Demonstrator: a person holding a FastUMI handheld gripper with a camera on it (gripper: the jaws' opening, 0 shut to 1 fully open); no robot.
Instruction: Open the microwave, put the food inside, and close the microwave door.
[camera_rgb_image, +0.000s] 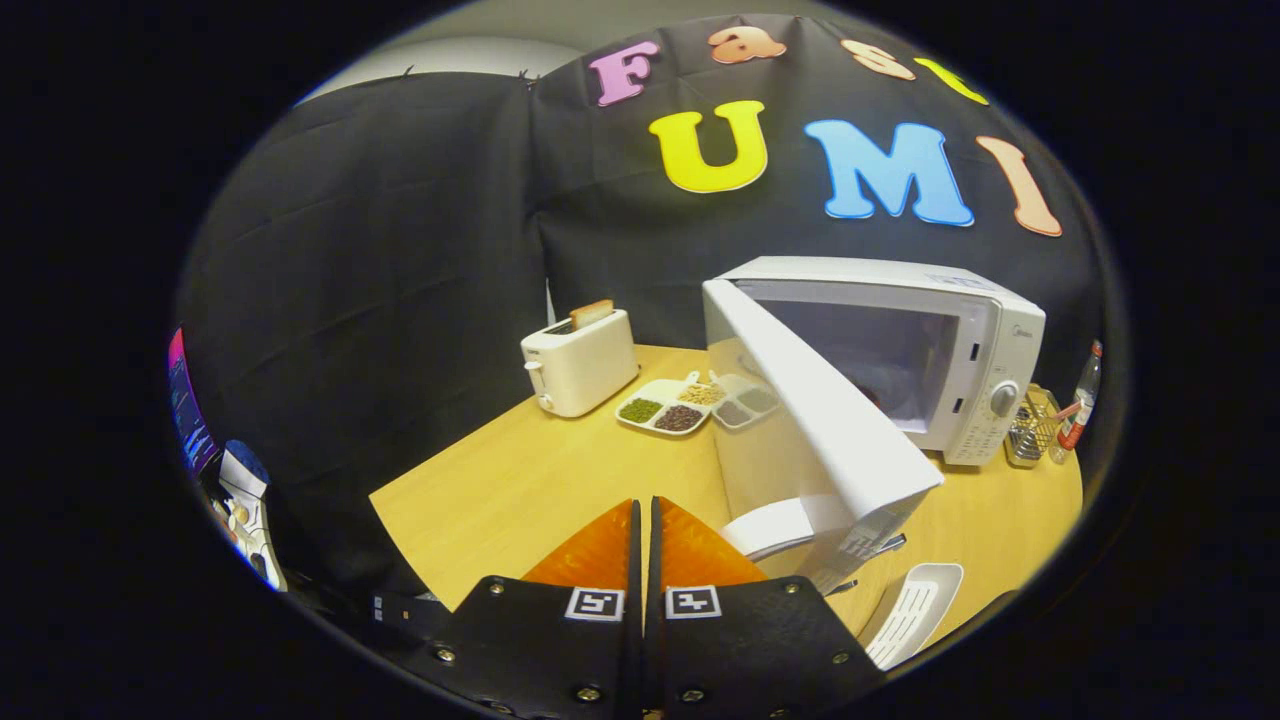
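The gripper (645, 515) has its fingers pressed together on nothing, just left of the white microwave door (820, 420), which stands swung wide, likely to clear the way for loading. Beyond it the white box-shaped microwave (985, 330) shows its cavity; something dark may sit inside, though I cannot tell. On the wooden table (530, 470), the white divided tray of beans and grains (665, 405) and the white toaster holding bread (580, 362) sit aside.

Black cloth (400, 250) walls the booth (creased, hung in panels). A wooden table (520, 480) stands before it.
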